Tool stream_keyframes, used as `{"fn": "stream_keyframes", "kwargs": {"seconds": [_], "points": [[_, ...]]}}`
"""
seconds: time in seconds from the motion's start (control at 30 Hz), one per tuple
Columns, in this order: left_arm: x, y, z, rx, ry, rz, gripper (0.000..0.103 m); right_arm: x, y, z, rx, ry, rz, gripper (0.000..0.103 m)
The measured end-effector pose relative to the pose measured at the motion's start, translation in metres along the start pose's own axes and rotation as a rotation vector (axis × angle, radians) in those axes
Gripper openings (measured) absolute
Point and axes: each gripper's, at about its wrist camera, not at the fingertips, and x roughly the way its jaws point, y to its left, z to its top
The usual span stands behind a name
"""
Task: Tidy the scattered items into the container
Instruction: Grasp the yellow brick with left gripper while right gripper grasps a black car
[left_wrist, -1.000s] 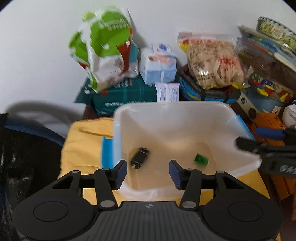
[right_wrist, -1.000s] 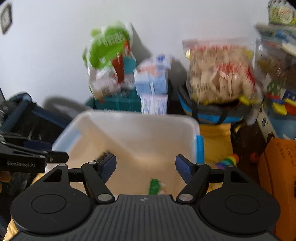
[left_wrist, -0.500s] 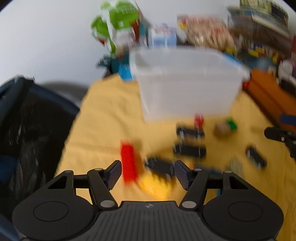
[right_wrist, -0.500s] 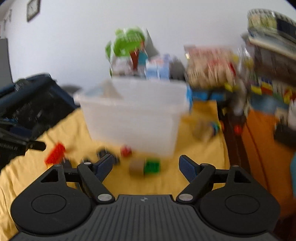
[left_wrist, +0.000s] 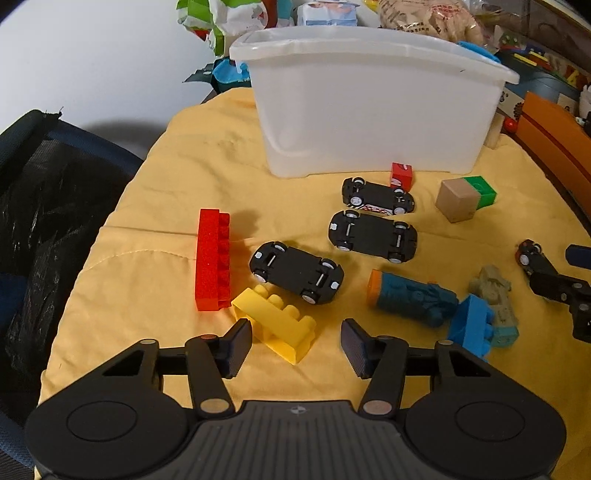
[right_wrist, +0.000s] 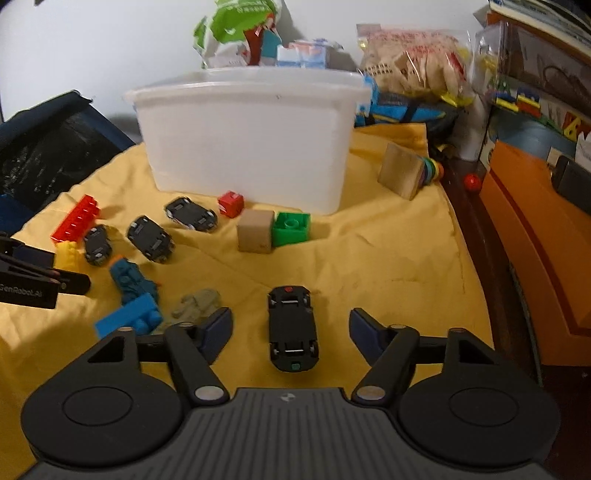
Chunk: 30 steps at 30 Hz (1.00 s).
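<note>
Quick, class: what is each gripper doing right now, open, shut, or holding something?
Left gripper: open, holding nothing; a yellow brick lies between its fingers.
Right gripper: open, holding nothing; a black toy car lies between its fingers.

"GenRobot.AI" in white on the left gripper (right_wrist: 55, 280), seen from the right

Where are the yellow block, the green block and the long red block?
yellow block (left_wrist: 275, 320), left wrist view, on its studded top.
green block (right_wrist: 291, 228), right wrist view, on its top face.
long red block (left_wrist: 212, 258), left wrist view, on its side.
</note>
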Motion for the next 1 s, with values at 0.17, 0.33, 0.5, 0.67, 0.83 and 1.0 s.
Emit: {"fn": "stream_keyframes", "kwargs": {"seconds": [0.17, 0.33, 0.5, 0.67, 0.83, 1.0], "points": [[0.006, 0.000, 0.001, -0.009, 0.005, 0.011, 0.058, 0.015, -0.001, -0.003, -0.009, 0.034, -0.002, 0.055], [0.007, -0.003, 0.003, 0.004, -0.007, -0.004, 0.036, 0.016, -0.001, -0.007, -0.010, 0.039, 0.022, 0.035], [0.005, -0.005, 0.003, 0.014, -0.008, -0.025, 0.030, 0.011, 0.001, -0.005, -0.008, 0.037, 0.046, 0.033], [-0.005, -0.003, 0.004, 0.031, -0.027, -0.034, 0.030, 0.003, 0.000, -0.002, 0.013, 0.017, 0.062, 0.033], [-0.018, 0.001, 0.006, 0.042, -0.049, -0.047, 0.030, -0.005, 0.001, 0.001, 0.015, -0.001, 0.067, 0.033], [-0.041, 0.006, 0.019, 0.032, -0.090, -0.066, 0.030, -0.019, 0.002, 0.012, 0.038, -0.042, 0.080, 0.033]]}}
